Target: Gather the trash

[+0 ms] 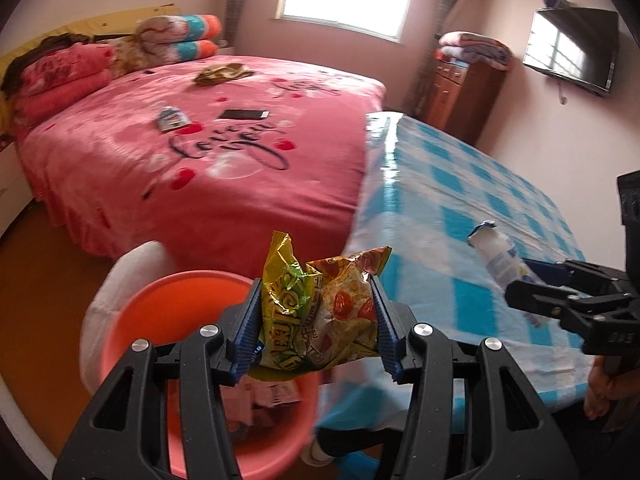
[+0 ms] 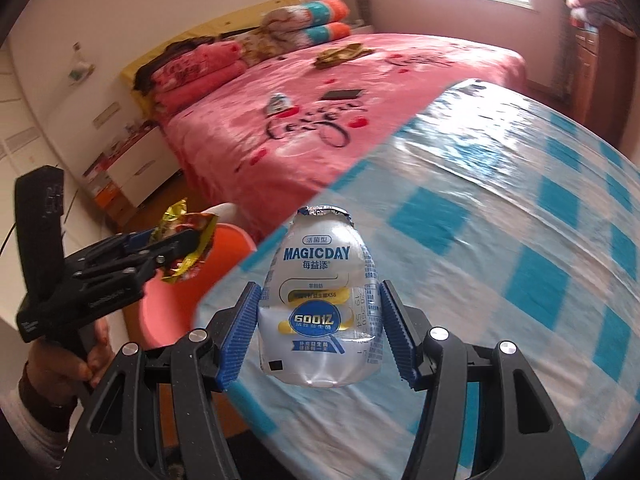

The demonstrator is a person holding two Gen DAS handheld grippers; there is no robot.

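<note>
Crinkly snack bags (image 1: 320, 312) are pinched in the left tool (image 1: 316, 320), right over the orange bin (image 1: 160, 300) (paper lies inside). The right tool (image 2: 320, 320) squeezes a plastic bottle (image 2: 320, 300) above the blue-checked bench (image 2: 500, 280). Farther off is a pink bed (image 1: 192, 152).

At the lower centre of the frame, crumpled snack wrappers (image 1: 320, 312) (yellow-green and orange) are clamped between the blue pads of the left gripper (image 1: 316, 320). Directly below them an orange bin (image 1: 132, 320) is seen, with scraps inside. At the right edge, a white bottle (image 1: 498, 258) is held by the right gripper (image 1: 524, 286) above a blue-checked tablecloth (image 1: 460, 184). A pink bed (image 1: 200, 160) fills the upper left.
</note>
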